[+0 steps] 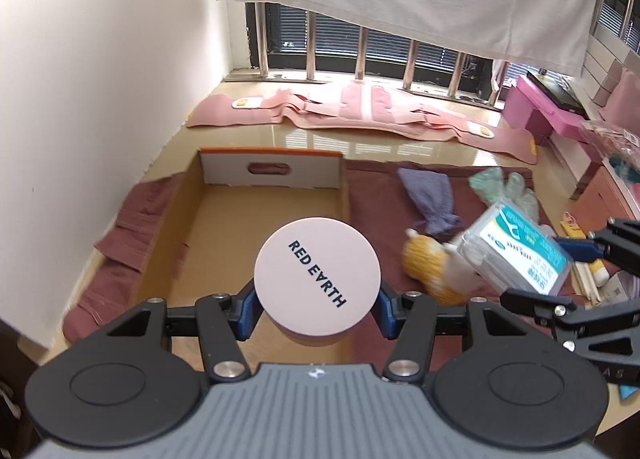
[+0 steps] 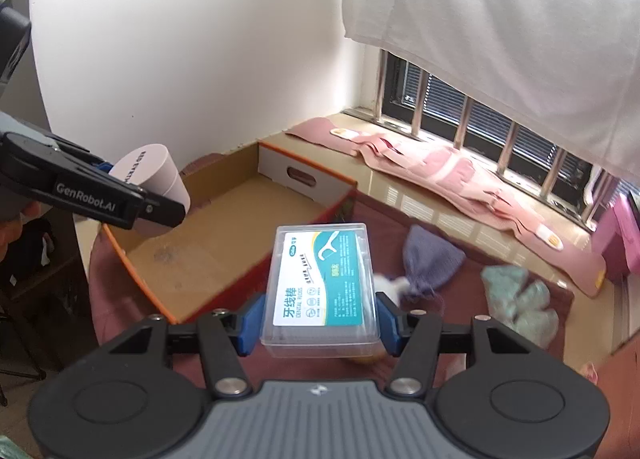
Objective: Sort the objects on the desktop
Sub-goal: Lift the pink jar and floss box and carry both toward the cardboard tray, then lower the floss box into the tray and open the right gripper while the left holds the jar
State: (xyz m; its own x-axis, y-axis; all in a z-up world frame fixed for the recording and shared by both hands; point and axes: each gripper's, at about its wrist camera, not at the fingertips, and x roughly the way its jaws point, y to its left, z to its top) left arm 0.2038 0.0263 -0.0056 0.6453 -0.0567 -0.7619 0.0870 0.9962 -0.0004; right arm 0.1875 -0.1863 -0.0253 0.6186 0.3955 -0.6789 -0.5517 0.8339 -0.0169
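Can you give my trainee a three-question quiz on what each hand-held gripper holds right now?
1. True or false: the left hand-held gripper is shut on the round pink jar.
2. Which item does the right hand-held gripper hold? A) purple pouch B) dental floss box C) green cloth
3. Fill in: the jar hangs above the open cardboard ____.

Key: 1 true. 2 B, the dental floss box; the purple pouch and green cloth lie on the maroon cloth. 3 box.
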